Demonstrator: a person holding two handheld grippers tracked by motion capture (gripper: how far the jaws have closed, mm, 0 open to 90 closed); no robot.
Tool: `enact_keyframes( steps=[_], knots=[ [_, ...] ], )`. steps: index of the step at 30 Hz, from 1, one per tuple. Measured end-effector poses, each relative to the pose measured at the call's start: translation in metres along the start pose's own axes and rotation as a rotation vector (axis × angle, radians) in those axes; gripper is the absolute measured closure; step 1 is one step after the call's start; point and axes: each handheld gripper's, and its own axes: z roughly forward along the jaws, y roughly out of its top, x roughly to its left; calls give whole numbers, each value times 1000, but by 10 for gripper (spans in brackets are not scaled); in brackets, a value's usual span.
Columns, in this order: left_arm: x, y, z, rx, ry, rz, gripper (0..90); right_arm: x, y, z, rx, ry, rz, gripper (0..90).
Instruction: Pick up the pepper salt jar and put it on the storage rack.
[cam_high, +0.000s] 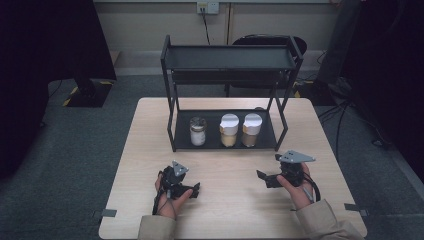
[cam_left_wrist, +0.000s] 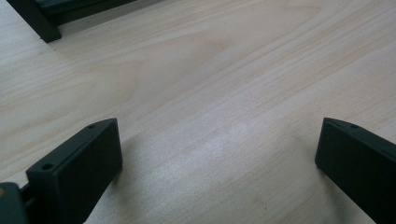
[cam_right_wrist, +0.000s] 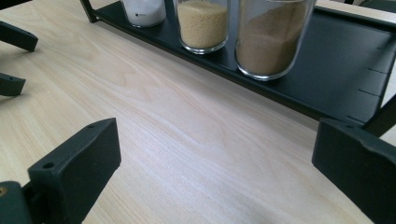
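Both grippers low over the wooden table (cam_high: 225, 210), jaws wide apart, empty: left gripper (cam_high: 192, 190), right gripper (cam_high: 261, 177). Three jars on black rack's (cam_high: 270, 142) bottom shelf, nearest the right gripper: white-powder jar (cam_high: 198, 132), yellow-grain jar (cam_high: 229, 131), brown-powder jar (cam_high: 251, 130).

The table (cam_high: 225, 200) is pale wood with a fine streaked grain. On it the rack (cam_high: 228, 57) is black all over. On the rack's lower shelf, the left jar (cam_high: 198, 132) holds white powder under a grey metallic lid, the middle jar (cam_high: 229, 131) holds pale yellow grains under a white lid, and the right jar (cam_high: 251, 130) holds tan-brown powder under a white lid. Nearer than the rack, the left gripper (cam_high: 194, 189) and right gripper (cam_high: 262, 177) are black with grey top plates, and the sleeves (cam_high: 327, 220) are beige.
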Motion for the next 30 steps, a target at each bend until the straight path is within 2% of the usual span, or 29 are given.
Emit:
enact_keyframes(
  steps=[13, 30],
  knots=[
    [0, 0, 0, 0, 0, 0, 1, -4, -8, -8, 18, -4, -5, 1],
    [0, 0, 0, 0, 0, 0, 1, -13, -23, -19, 48, -8, 18, 2]
  ],
)
